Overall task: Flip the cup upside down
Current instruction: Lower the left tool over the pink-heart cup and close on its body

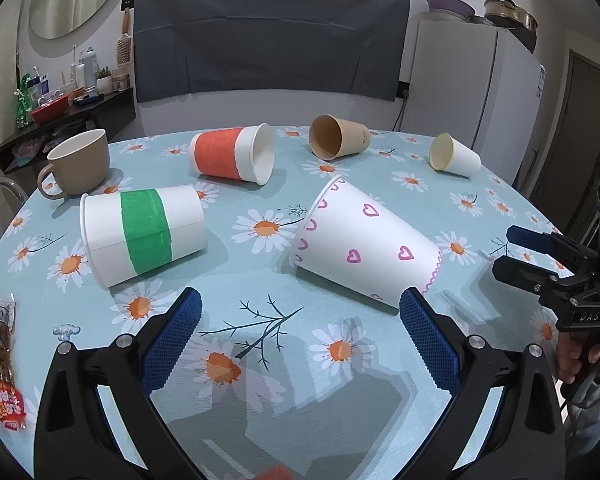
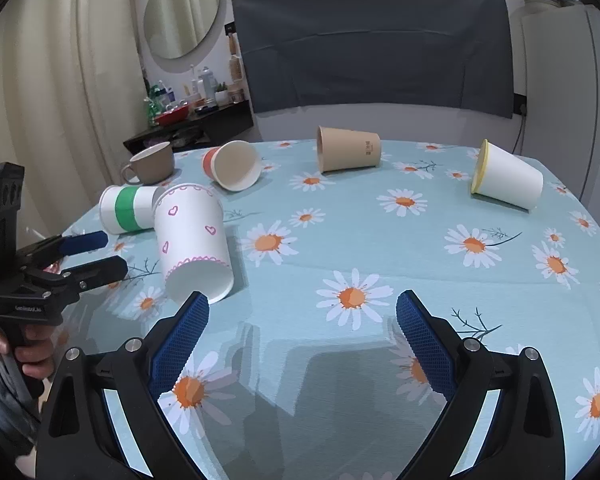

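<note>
Several paper cups lie on their sides on the daisy tablecloth. A white cup with pink hearts (image 1: 364, 246) lies nearest, just beyond my left gripper (image 1: 300, 310), which is open and empty. It also shows in the right wrist view (image 2: 194, 240), left of my right gripper (image 2: 302, 308), open and empty. A green-banded cup (image 1: 144, 234) lies to the left, an orange-banded cup (image 1: 232, 154) and a brown cup (image 1: 336, 137) farther back, a small white cup (image 1: 454, 156) at the far right. The right gripper (image 1: 512, 254) also shows at the right edge of the left wrist view.
A beige ceramic mug (image 1: 78, 164) stands upright at the table's far left. A snack packet (image 1: 6, 364) lies at the left edge. A white fridge (image 1: 472, 92) stands behind the round table (image 1: 300, 360), a dark shelf (image 1: 64, 120) with clutter to the left.
</note>
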{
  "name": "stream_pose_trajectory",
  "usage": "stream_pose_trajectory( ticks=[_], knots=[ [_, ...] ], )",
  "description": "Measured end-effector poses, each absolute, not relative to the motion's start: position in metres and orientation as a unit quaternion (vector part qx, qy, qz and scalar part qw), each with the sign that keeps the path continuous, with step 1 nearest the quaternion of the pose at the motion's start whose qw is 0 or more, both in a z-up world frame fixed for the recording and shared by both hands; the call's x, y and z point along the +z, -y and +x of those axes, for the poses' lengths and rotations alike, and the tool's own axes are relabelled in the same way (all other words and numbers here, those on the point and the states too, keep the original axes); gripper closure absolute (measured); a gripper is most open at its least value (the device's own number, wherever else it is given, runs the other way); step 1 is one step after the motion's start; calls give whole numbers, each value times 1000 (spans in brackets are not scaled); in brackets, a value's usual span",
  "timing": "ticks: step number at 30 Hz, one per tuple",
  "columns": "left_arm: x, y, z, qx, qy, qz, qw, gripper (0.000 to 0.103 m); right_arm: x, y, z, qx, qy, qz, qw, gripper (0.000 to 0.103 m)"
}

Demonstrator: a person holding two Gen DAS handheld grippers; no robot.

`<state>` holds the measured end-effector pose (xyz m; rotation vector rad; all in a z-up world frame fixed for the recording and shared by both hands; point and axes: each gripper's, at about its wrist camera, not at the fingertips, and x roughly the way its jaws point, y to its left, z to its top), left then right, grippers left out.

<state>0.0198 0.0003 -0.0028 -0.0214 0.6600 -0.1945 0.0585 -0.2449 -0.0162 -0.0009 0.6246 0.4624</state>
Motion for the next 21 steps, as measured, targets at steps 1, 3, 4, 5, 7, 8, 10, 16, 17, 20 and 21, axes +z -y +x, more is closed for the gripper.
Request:
stream_pose_trajectory(
  ticks=[1,3,4,5,7,8,10,16,17,20,21],
  knots=[
    [-2,-2,20,-99,-327,-9,940,6,-16,245,58,226,-306,0,925,12],
    [0,-7,23,-109,-339,-15,934,6,-17,244,59,228,-308,0,924,12],
    [2,-9,24,-111,-344,-14,932,6,-17,244,59,229,-310,2,923,12],
    [4,-10,25,-113,-348,-6,931,6,-17,245,60,230,-311,3,922,12],
    [11,-10,28,-112,-350,23,930,6,-18,245,61,233,-313,5,921,12],
    [15,-9,29,-114,-350,40,929,6,-18,245,61,235,-314,6,920,12],
    [23,-5,33,-134,-358,77,921,6,-18,245,62,239,-317,8,918,12],
    [37,13,43,-174,-370,198,891,6,-22,246,70,260,-338,20,904,12],
    [39,17,45,-183,-370,213,885,6,-22,247,71,261,-342,23,903,12],
    [42,30,50,-217,-369,253,868,6,-24,248,73,262,-347,32,900,12],
    [42,35,52,-229,-370,266,860,6,-24,249,73,263,-348,36,899,12]
  ],
)
